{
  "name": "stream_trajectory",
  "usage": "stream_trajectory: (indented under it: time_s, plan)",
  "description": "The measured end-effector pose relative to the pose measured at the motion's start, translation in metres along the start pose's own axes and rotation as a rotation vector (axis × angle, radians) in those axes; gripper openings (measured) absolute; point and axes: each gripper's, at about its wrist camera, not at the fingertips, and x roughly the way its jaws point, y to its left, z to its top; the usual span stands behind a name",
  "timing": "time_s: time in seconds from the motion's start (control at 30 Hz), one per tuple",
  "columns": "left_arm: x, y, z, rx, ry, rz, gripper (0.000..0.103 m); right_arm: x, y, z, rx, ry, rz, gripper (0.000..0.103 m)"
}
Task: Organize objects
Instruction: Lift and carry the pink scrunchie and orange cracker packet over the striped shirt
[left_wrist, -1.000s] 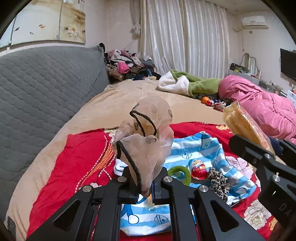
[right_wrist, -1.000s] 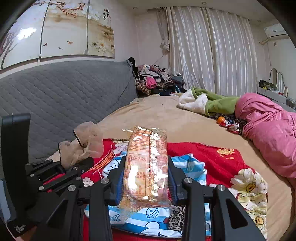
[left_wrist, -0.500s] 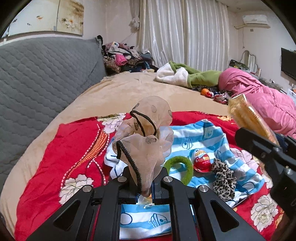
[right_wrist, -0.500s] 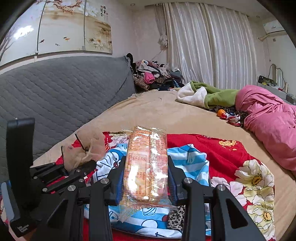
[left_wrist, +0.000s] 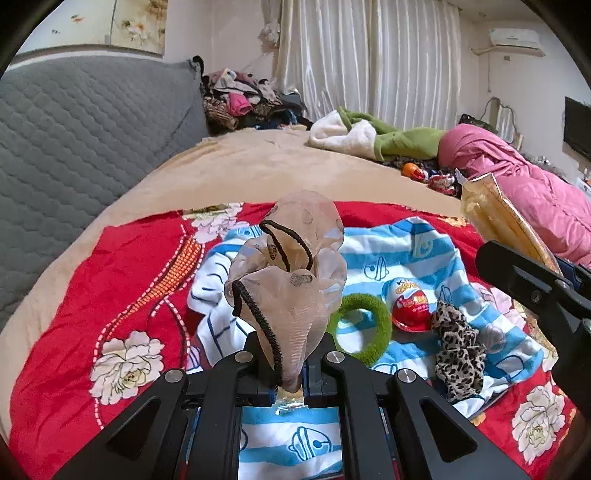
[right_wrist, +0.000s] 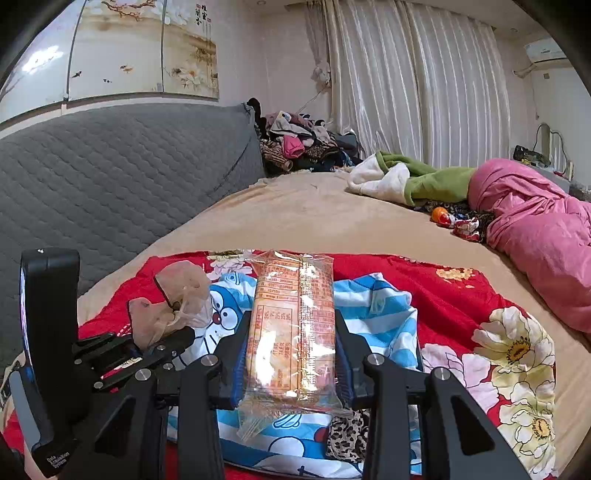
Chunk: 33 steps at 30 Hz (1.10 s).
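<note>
My left gripper is shut on a sheer beige scrunchie with a black elastic, held above the blue-and-white striped cloth; it also shows in the right wrist view. My right gripper is shut on an orange snack packet, seen at the right in the left wrist view. On the cloth lie a green hair ring, a red-and-white toy egg and a leopard scrunchie.
The cloth lies on a red floral blanket on a tan bed. A grey quilted headboard is at left. A pink duvet, a green-and-white garment and a clothes pile lie farther back.
Both grippers have tilted down and come nearer the bed with their loads still held; more of the red blanket and the striped cloth shows below them.
</note>
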Motion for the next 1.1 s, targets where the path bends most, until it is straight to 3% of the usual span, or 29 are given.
stream_trajectory:
  time_s: [1.1]
  plan:
    - [0.046,-0.011,-0.034,-0.002,0.075,-0.022,0.009,0.065,-0.012,-0.043,-0.001,0.212,-0.040,0.039]
